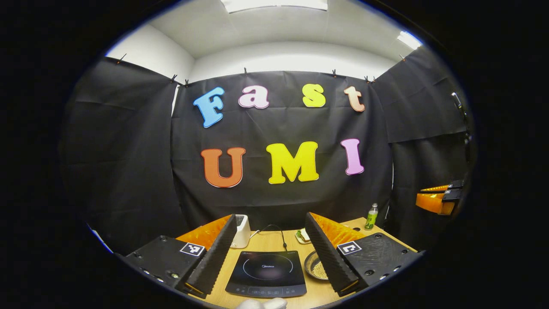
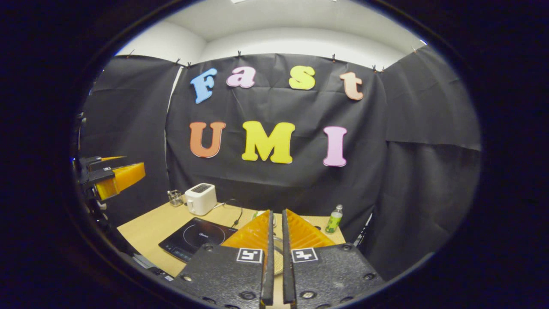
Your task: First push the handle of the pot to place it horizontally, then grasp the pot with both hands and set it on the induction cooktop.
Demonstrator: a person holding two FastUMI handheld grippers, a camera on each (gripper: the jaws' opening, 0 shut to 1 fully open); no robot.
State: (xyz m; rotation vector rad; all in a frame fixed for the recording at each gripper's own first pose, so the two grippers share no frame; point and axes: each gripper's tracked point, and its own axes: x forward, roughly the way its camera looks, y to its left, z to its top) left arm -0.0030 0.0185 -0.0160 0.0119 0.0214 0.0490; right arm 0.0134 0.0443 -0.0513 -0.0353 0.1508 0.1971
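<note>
Pot (image 1: 316,266), a shallow metal one with small pale grains inside, sat on the tabletop (image 1: 266,241) just beside the right edge of the black induction cooktop (image 1: 267,272), and we saw it partly hidden behind the left gripper's (image 1: 270,253) right finger. We could not make out its handle. In the right gripper view only a sliver of the pot's rim (image 2: 278,253) showed between the fingers. The cooktop lay near the front edge of the tabletop, its cord running back toward the wall. A white toaster (image 1: 241,231) stood behind the cooktop's left rear corner, and a small glass (image 2: 175,197) sat just left of it near the back edge. A small plate with food (image 1: 303,235) rested behind the pot. A green bottle (image 1: 371,216) stood upright at the far right corner of the tabletop.

The left gripper was held above the front edge, its fingers spread wide with nothing between them, the cooktop framed in the gap. The right gripper (image 2: 277,257) hung off to the right, its fingers drawn almost together, only a thin slit between them, gripping nothing. A white-gloved hand (image 1: 261,304) showed at the bottom of the left gripper view.
</note>
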